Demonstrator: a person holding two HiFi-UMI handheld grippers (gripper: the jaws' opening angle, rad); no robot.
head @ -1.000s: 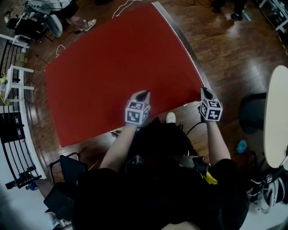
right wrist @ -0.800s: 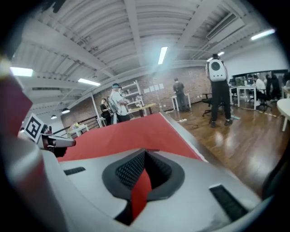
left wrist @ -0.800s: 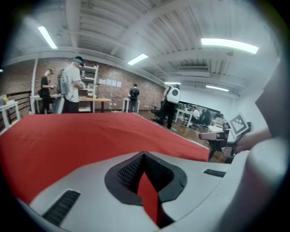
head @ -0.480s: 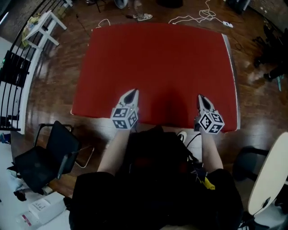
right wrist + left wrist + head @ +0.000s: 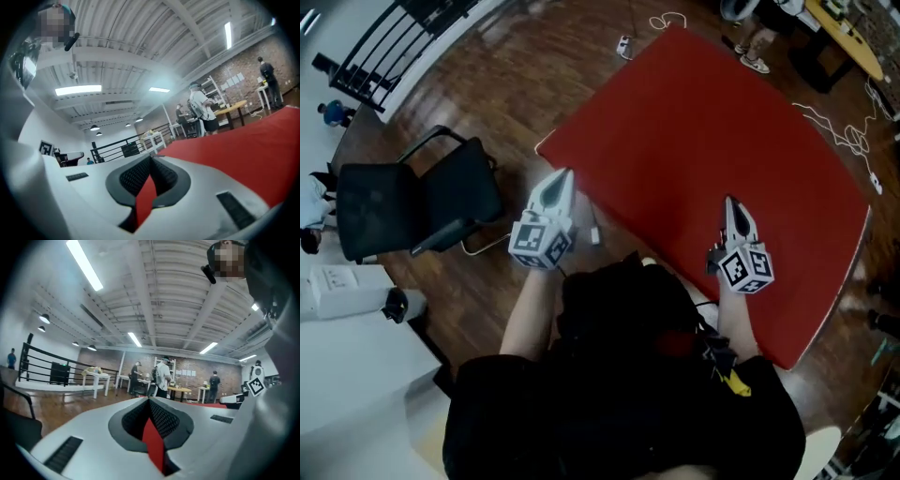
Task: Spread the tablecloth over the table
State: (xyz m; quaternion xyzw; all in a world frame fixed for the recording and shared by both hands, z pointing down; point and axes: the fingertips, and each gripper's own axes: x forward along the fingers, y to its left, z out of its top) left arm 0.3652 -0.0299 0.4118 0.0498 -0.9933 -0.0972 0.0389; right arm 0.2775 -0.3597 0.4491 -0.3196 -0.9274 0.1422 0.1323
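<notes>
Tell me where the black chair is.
Head view, left side: the black chair stands on the wooden floor, left of the left gripper and the red tablecloth.

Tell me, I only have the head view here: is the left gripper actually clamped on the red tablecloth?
Observer: Yes. In the left gripper view the left gripper is shut, with a strip of the red tablecloth pinched between its jaws.
Operator: And the right one?
Observer: The right gripper view shows the right gripper shut on the cloth too.
Operator: What's ahead of the left gripper?
Observer: People standing at tables before a brick wall, across the room.
</notes>
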